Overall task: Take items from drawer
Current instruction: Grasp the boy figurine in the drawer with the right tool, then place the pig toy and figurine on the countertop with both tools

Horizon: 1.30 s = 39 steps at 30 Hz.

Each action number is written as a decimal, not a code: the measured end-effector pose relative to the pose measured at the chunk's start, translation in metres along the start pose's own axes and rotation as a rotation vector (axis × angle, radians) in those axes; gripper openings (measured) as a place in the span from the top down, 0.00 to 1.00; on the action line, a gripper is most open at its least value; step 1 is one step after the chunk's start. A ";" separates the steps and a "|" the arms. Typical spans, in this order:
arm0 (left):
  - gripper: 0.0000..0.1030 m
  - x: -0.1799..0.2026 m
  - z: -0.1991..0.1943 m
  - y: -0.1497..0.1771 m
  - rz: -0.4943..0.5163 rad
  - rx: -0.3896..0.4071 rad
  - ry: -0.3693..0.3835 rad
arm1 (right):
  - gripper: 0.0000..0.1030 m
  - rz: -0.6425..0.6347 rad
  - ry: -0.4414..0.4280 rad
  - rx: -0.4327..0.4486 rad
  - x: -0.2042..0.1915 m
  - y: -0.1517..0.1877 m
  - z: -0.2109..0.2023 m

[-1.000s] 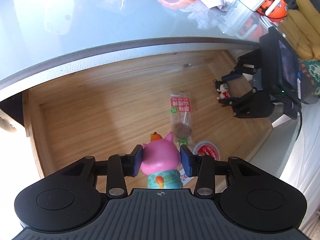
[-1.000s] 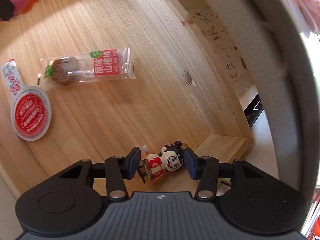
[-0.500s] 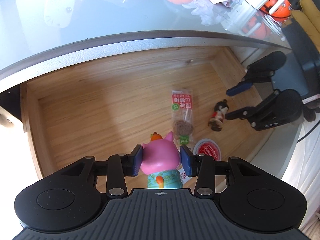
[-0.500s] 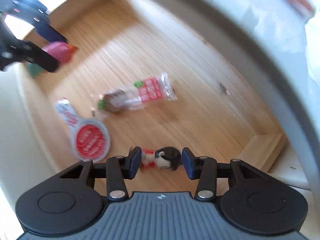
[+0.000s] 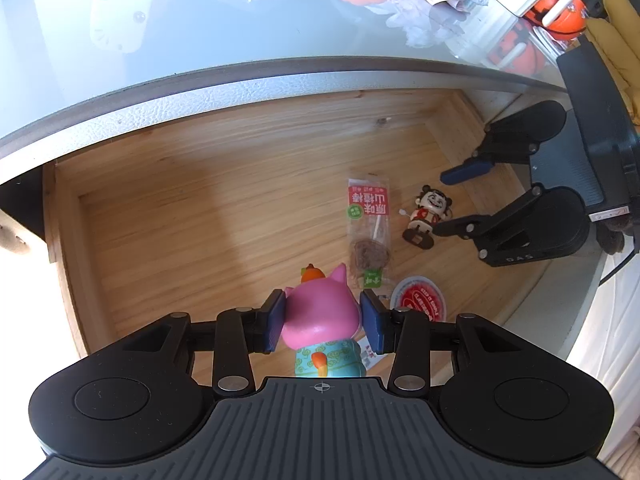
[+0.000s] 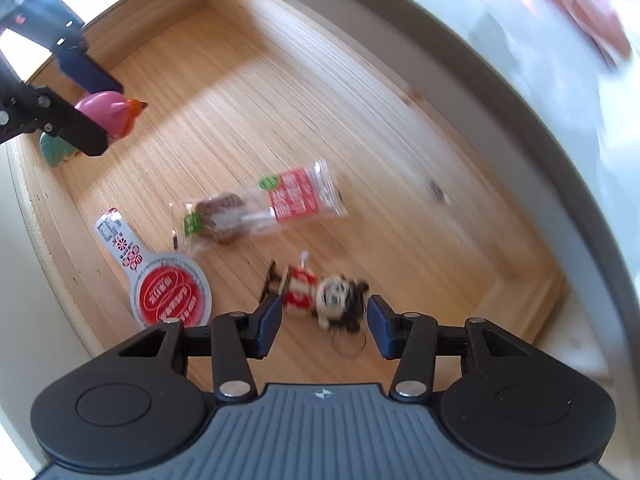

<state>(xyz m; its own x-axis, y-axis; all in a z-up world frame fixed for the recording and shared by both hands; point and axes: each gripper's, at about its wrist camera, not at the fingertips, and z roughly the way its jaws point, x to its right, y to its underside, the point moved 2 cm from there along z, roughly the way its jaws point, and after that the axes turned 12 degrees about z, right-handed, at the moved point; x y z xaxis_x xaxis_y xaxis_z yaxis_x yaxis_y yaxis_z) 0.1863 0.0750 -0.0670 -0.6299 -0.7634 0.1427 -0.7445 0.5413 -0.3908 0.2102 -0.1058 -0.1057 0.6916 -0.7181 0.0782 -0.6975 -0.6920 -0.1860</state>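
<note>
The wooden drawer [image 5: 208,216] stands pulled out beneath the grey surface [image 5: 200,32], and the step in hand looks like the pick-up of two toys at once. The left gripper [image 5: 322,322] has its jaws clenched on the pink pig figurine [image 5: 320,316], pads pressed to both sides of its head. Beyond those jaws lie a wrapped hawthorn snack stick [image 5: 369,224] and a round red-labelled lid [image 5: 418,300]. The right gripper [image 6: 323,322] is released: the small wind-up doll figure [image 6: 320,294] lies on the drawer floor just ahead of and between its jaws, which have just been opening slightly, no pad pressing it. Next, I judge, those jaws must drop around the doll and close before either toy is lifted.
</note>
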 end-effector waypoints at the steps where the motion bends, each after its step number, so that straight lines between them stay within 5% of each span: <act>1: 0.56 0.001 0.001 -0.001 0.005 -0.003 -0.003 | 0.52 -0.007 0.009 0.002 -0.003 -0.003 0.001; 7: 0.56 0.003 0.001 -0.001 0.024 -0.012 -0.013 | 0.34 0.077 0.015 -0.034 0.000 -0.012 0.014; 12: 0.56 0.006 0.001 -0.002 0.044 -0.012 -0.024 | 0.35 0.197 -0.083 -0.104 0.017 -0.013 0.017; 15: 0.56 0.006 0.001 -0.002 0.050 -0.012 -0.028 | 0.46 0.230 -0.141 -0.129 0.019 -0.011 0.015; 23: 0.56 0.003 -0.001 -0.002 0.044 -0.009 -0.011 | 0.47 0.175 -0.102 -0.103 0.006 -0.004 -0.011; 35: 0.57 0.026 -0.016 0.000 0.187 0.068 -0.050 | 0.47 0.294 -0.076 0.222 -0.009 0.043 -0.112; 39: 0.57 0.039 -0.067 -0.021 0.140 0.211 0.078 | 0.47 0.377 -0.056 0.375 0.002 0.052 -0.148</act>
<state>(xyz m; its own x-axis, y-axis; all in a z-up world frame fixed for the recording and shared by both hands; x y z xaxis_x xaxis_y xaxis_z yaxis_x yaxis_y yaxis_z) 0.1628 0.0574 0.0075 -0.7445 -0.6527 0.1405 -0.5917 0.5476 -0.5917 0.1471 -0.1542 0.0294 0.4221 -0.8996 -0.1122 -0.7918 -0.3055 -0.5289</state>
